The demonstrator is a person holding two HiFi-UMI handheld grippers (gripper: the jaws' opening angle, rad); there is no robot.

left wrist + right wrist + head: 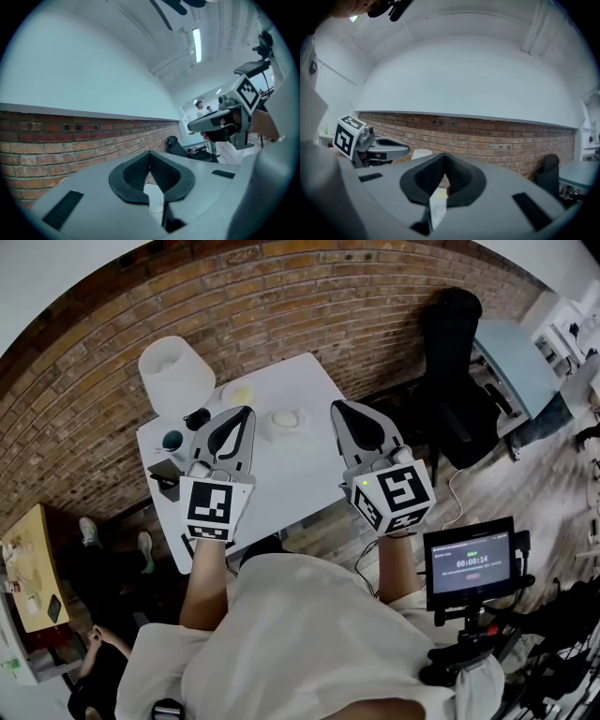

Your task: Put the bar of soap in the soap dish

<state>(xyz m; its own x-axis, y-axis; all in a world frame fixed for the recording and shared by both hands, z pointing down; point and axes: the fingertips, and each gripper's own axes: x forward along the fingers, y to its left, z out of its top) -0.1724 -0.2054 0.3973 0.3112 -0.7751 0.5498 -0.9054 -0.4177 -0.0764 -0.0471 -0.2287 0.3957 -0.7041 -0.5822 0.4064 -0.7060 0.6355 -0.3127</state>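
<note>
On the white table (300,479) stands a small white soap dish (284,420) with a pale bar lying in it. A pale yellowish round thing (239,392) sits just behind it; whether it is soap or a plate I cannot tell. My left gripper (249,412) hovers left of the dish, shut and empty. To the dish's right is my right gripper (336,406), also shut and empty. In the left gripper view the left gripper (150,153) has its pads meeting, with the brick wall beyond. In the right gripper view the right gripper (444,156) looks the same.
A white lamp shade (175,373) stands at the table's back left, with a dark cup (172,440) and small black items (197,416) near it. A black office chair (455,362) is to the right, a screen on a stand (469,563) at lower right. A brick wall (281,296) lies behind.
</note>
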